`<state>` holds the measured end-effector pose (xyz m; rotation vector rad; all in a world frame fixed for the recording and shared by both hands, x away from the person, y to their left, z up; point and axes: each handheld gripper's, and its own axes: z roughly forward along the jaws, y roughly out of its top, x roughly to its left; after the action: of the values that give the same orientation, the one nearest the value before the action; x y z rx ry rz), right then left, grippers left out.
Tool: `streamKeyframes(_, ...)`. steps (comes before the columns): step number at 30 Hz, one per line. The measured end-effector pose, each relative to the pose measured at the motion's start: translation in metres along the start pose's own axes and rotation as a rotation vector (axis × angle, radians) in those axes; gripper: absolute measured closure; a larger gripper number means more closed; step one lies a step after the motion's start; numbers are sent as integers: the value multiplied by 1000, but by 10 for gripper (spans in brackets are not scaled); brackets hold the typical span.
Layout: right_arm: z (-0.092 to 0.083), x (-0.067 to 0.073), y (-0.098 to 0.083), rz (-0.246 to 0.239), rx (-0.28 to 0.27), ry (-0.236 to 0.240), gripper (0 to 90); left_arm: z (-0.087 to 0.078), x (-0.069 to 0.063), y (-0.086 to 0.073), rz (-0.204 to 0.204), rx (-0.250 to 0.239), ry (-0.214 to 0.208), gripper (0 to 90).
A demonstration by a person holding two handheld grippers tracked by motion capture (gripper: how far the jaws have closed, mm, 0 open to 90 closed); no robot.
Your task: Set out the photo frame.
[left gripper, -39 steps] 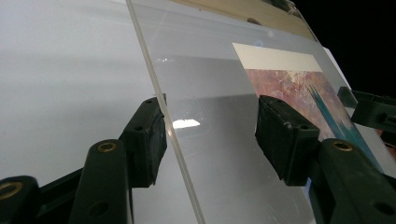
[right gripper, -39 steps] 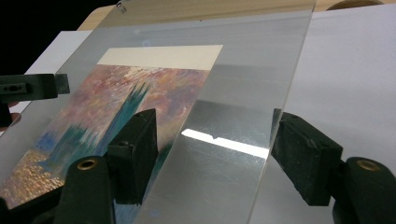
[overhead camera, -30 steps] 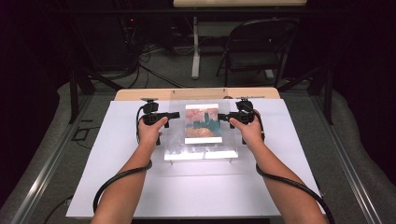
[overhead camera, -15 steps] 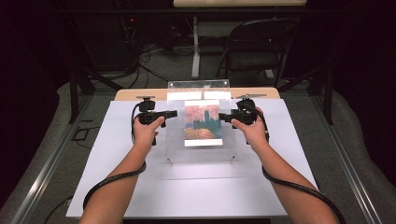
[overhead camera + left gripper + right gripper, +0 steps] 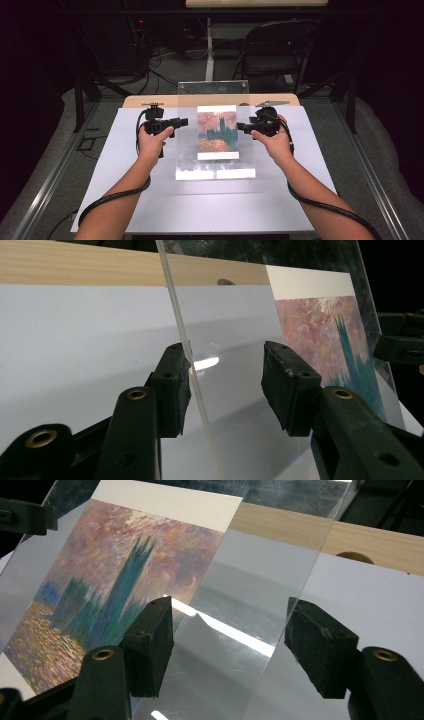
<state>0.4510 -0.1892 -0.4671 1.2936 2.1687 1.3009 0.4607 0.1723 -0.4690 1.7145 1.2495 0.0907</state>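
Note:
A clear acrylic picture frame (image 5: 215, 95) stands tilted up on the white mat (image 5: 200, 205), its foot resting toward me. Inside it is a print (image 5: 217, 132) of a dark tower under a pink sky. My left gripper (image 5: 182, 121) straddles the frame's left edge. The sheet's edge (image 5: 197, 390) lies against one pad, while the other pad (image 5: 285, 385) stands clear. My right gripper (image 5: 241, 126) straddles the right edge (image 5: 280, 625), with a gap at both pads. Both grippers' jaws have just been closing around the sheet. The print (image 5: 115, 580) shows through the acrylic beyond the right gripper (image 5: 230, 630).
A wooden board (image 5: 150, 101) lies along the mat's far edge. Beyond the table are a folding chair (image 5: 275, 55), cables and dark stands on the floor. A cable (image 5: 110, 200) trails from each gripper along the forearms.
The frame has swung from lying nearly flat to standing steeply, its top edge now high over the wooden board. Both hands rose with it and moved slightly away from me.

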Motion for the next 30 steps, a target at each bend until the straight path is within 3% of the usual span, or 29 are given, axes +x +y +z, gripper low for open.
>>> streamKeyframes(15, -22, 11, -2, -29, -33, -5, 441, -22, -11, -5, 46, -27, -27, 591)
streamKeyframes(30, -45, 20, -5, -66, -59, 3, 517, -43, -27, -16, 110, -69, -23, 612)
